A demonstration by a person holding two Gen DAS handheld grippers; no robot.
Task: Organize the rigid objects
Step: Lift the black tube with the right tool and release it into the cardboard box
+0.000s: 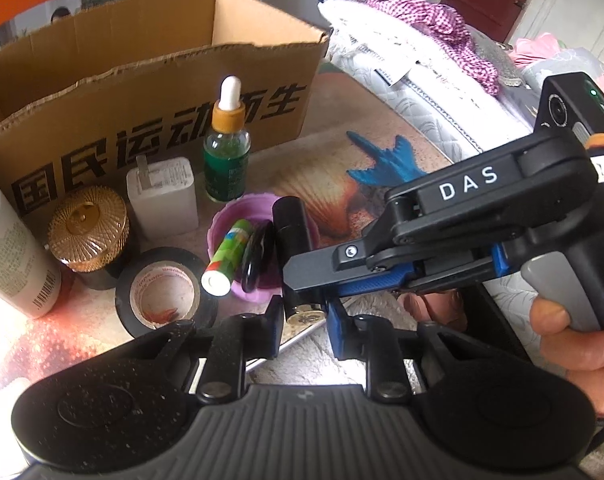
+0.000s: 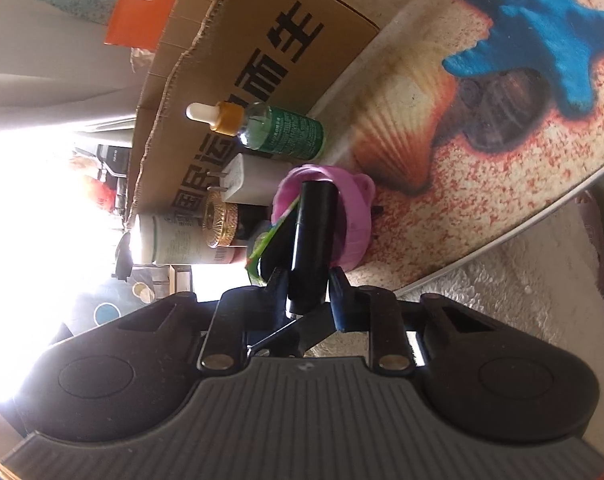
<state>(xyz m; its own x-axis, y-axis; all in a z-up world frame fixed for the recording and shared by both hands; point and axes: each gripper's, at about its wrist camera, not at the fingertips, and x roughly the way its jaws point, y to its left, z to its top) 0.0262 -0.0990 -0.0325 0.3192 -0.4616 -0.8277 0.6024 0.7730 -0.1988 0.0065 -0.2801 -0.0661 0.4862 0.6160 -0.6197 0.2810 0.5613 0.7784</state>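
A black tube with a gold end (image 1: 295,252) leans with its top in the purple cup (image 1: 226,224). The cup also holds a green lip balm (image 1: 226,258) and a flat black piece (image 1: 258,254). My right gripper (image 1: 302,276) comes in from the right and is shut on the tube's lower part. My left gripper (image 1: 304,320) sits just below, its fingers either side of the tube's gold end with a gap showing. In the right wrist view, the right gripper (image 2: 308,284) clamps the tube (image 2: 314,232) in front of the cup (image 2: 354,224).
An open cardboard box (image 1: 142,92) stands behind. In front of it are a green dropper bottle (image 1: 227,152), a white charger (image 1: 162,196), a gold-lidded jar (image 1: 88,232), a black tape roll (image 1: 164,292) and a white bottle (image 1: 10,256). Bedding (image 1: 422,80) lies to the right.
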